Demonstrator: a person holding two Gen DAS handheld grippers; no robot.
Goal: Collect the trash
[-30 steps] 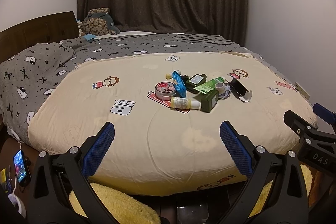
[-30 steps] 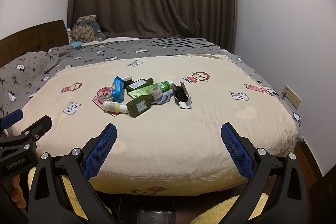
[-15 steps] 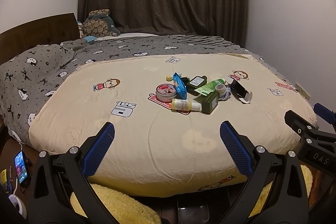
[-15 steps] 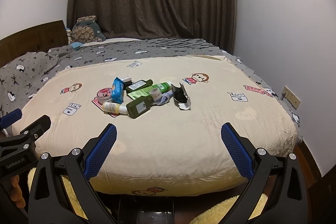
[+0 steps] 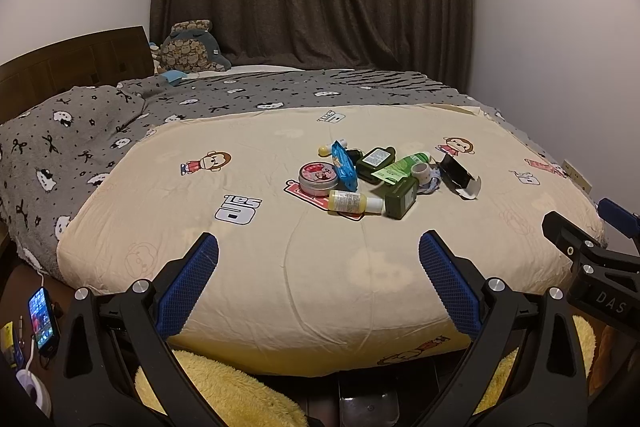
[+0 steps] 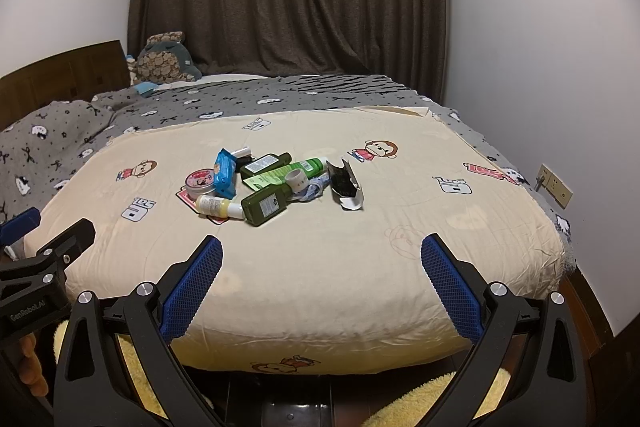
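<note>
The left gripper [image 5: 319,259] and the right gripper [image 6: 321,261] are held spread wide at the near edge of the cream cartoon-print bed cover [image 6: 360,247]; nothing is gripped or touched. Toward the cover's middle a heap of trash is seen: a small yellow plastic bottle [image 5: 352,202], a dark green rectangular bottle [image 6: 266,203], a round pink tin [image 5: 318,178], a blue wipes packet [image 6: 225,178] and a torn black-and-silver carton [image 6: 345,185]. A lit phone [image 5: 41,318] on the floor is shown only in the left view.
</note>
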